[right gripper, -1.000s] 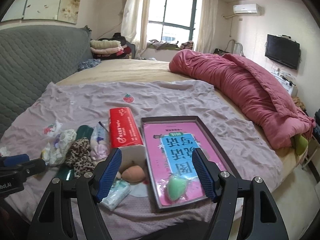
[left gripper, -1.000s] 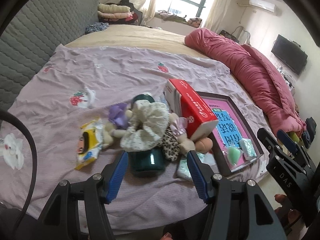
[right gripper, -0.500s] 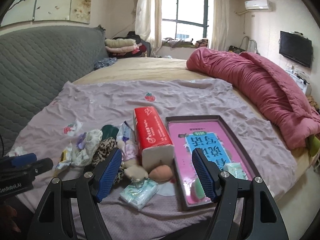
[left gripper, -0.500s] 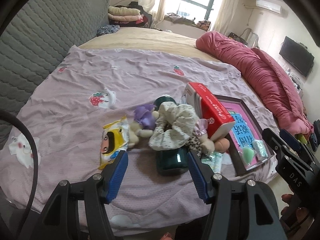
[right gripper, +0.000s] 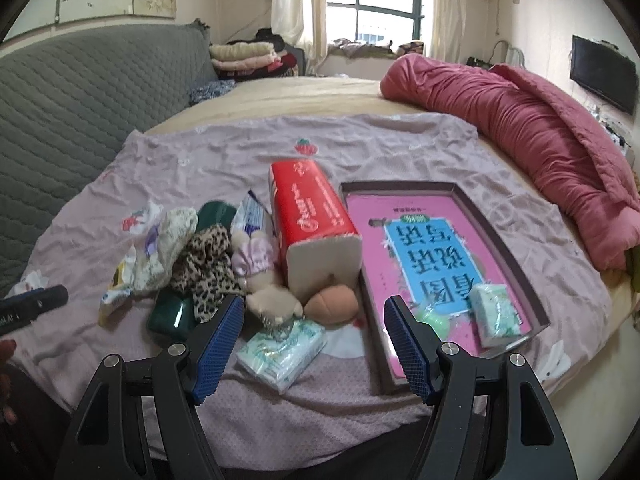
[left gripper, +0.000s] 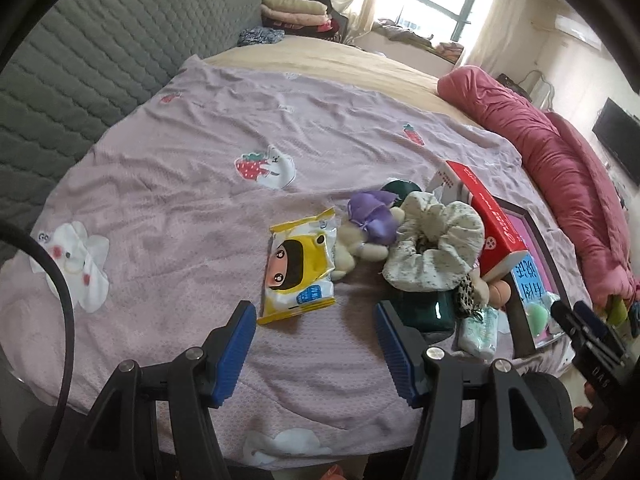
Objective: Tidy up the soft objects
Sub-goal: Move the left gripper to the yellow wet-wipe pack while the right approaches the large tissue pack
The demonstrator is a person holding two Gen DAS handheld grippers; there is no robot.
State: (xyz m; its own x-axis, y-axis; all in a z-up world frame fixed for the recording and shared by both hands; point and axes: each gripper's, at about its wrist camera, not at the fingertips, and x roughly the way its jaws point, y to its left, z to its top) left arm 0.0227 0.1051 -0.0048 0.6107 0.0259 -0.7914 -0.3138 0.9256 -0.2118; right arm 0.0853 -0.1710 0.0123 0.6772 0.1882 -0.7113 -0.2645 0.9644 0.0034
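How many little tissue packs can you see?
2: one tissue pack lies on the sheet in front of the peach sponge, one sits inside the tray. The pile may hide more.

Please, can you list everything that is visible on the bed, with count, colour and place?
tray: 1, dark rim, pink liner, bed right
green sponge: 1, inside tray
tissue packs: 2, pale green; one inside tray, one before pile
tissue box: 1, red, beside tray
wipes pack: 1, yellow, pile's left
scrunchies: 2, floral white, leopard
plush bears: 2, beige
peach sponge: 1
green case: 1, dark
quilt: 1, red, far right
hand-held gripper: 2, blue pads, open
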